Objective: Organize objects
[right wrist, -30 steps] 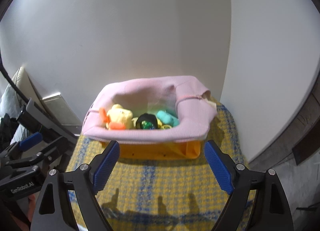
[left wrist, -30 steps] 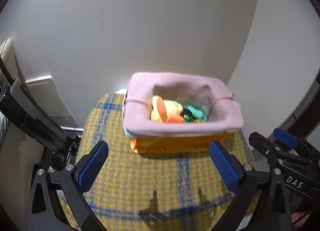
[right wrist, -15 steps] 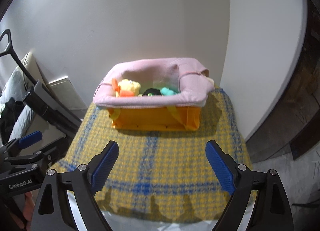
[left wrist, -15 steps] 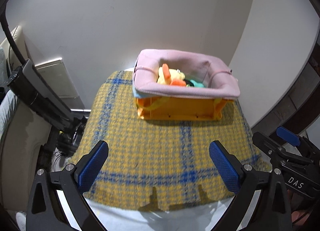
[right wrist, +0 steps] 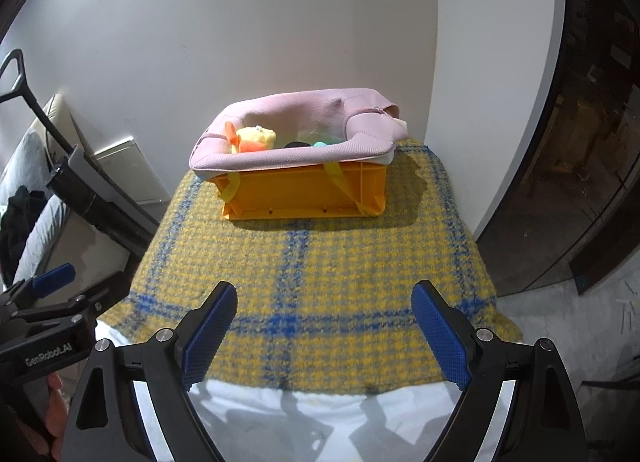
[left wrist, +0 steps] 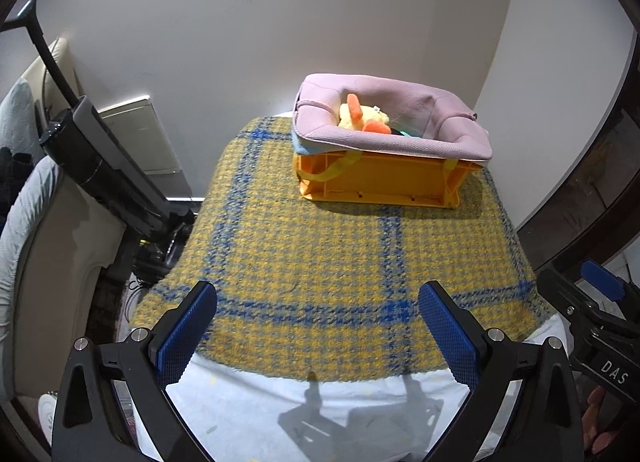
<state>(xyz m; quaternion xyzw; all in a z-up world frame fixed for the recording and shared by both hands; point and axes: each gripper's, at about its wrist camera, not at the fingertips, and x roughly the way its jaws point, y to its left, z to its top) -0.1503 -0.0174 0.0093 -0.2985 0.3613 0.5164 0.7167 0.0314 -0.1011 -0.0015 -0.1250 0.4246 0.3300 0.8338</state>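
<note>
Currently both my grippers, left [left wrist: 316, 326] and right [right wrist: 322, 326], gape wide, empty. Ahead, crate [right wrist: 304, 192]: rigid, light; its liner [right wrist: 288, 156] soft. Grip the rim.

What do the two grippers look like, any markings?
Both the left gripper and the right gripper have black angular frames with silver screws and blue knurled pads. The right one's body reads "DAS" in the left view; the left one's reads "GenRobot.AI" in the right view. Each has a blue lever. No cables visible.

One crate [left wrist: 376, 182], two tools [left wrist: 316, 326]
</note>
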